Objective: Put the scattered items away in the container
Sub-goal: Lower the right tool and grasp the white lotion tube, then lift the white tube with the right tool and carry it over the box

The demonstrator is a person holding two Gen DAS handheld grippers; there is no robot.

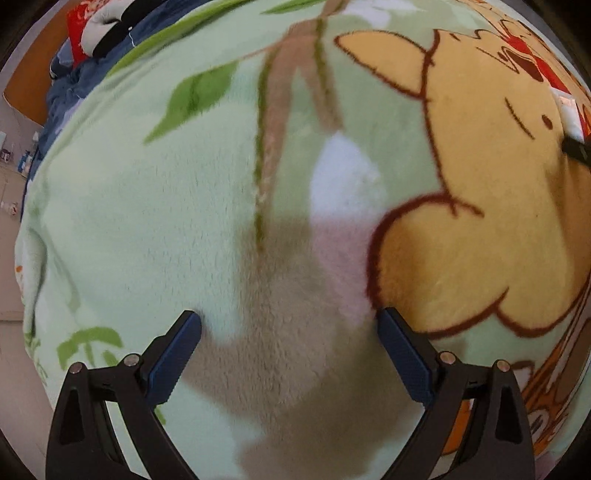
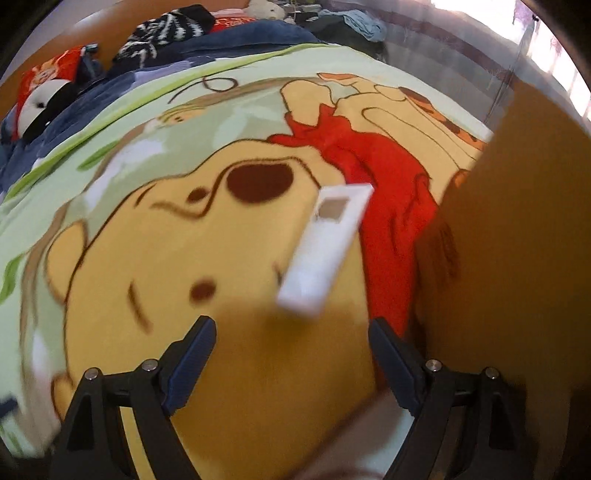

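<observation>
A white oblong plastic piece (image 2: pixel 325 251) with a small rectangular window lies on a fleece blanket (image 2: pixel 147 258) printed with a yellow cartoon bear. My right gripper (image 2: pixel 291 325) hangs open just short of the piece, and nothing sits between its fingers. Close on its right rises a brown cardboard wall (image 2: pixel 517 258), apparently the container's side. My left gripper (image 1: pixel 289 317) points straight down, open and empty, over the pale green part of the same blanket (image 1: pixel 129 221). At the right edge of the left wrist view a bit of something white (image 1: pixel 570 110) shows, too small to identify.
Beyond the blanket lie dark blue bedding (image 2: pixel 236 37), a black-and-white plush toy (image 2: pixel 40 107), a red item (image 2: pixel 55 66) and a striped knit (image 2: pixel 166 26). The bed's edge and pale floor (image 1: pixel 14 369) show at the left of the left wrist view.
</observation>
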